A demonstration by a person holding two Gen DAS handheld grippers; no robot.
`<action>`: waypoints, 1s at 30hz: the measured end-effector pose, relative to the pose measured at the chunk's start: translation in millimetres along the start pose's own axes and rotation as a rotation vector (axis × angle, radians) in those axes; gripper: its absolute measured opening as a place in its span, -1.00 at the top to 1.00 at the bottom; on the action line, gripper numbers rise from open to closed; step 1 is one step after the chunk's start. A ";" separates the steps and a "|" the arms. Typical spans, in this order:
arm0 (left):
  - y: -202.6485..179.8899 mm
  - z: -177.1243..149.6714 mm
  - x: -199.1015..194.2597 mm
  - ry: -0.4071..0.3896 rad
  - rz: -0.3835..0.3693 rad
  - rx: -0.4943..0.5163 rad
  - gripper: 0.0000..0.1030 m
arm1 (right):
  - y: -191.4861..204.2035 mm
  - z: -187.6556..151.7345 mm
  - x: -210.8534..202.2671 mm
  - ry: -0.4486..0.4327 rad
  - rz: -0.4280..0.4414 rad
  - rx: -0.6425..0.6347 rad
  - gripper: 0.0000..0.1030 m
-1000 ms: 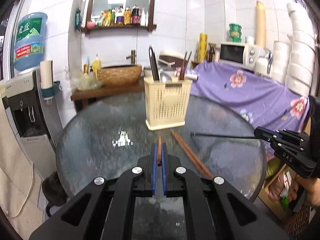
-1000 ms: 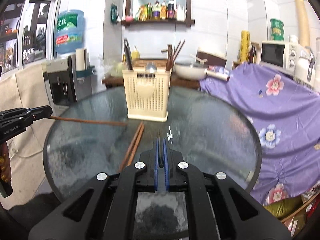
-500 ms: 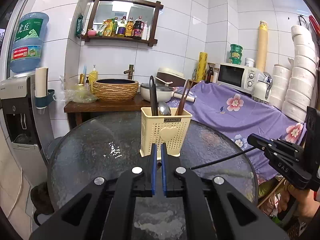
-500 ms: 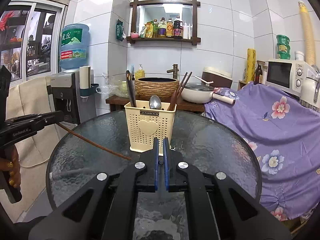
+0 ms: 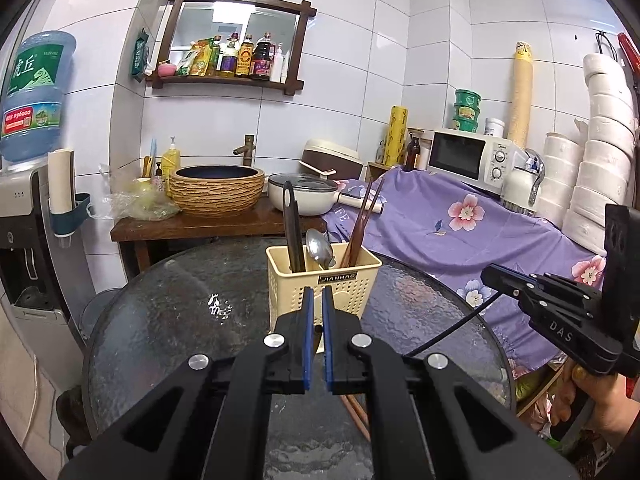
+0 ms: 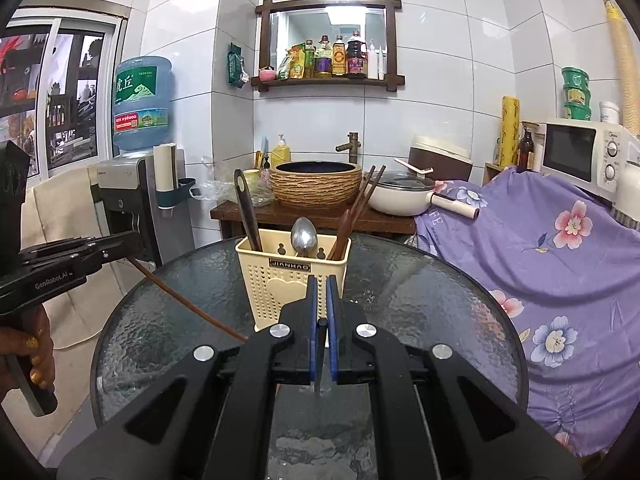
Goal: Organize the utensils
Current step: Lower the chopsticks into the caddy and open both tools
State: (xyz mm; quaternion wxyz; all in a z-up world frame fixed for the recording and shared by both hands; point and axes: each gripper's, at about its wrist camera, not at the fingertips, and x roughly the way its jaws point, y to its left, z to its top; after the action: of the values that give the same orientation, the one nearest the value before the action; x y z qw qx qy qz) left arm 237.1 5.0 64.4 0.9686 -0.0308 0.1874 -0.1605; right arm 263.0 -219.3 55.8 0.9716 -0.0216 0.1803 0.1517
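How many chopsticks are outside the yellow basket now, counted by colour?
Brown: 3, the held chopstick in the left tool and the loose pair on the glass table
Black: 1, the black chopstick in the right tool
Total: 4

Your two handheld grippers are matte black, each with blue pads lining its twin fingers and round silver screws on the linkages. The left gripper bears white "GenRobot.AI" lettering; the right gripper reads "DAS". Gold polish glints on your left hand.
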 end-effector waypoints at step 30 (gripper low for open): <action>-0.4 110.7 61.2 0.177 -0.180 -0.011 0.93 | -26.5 114.0 55.9 0.164 0.162 0.093 0.91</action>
State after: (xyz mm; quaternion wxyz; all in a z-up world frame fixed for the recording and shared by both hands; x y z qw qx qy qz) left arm 332.0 -15.2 145.5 0.9297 -0.0386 0.2694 -0.2480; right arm 359.9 -217.5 141.9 0.9381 0.0256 0.2673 0.2189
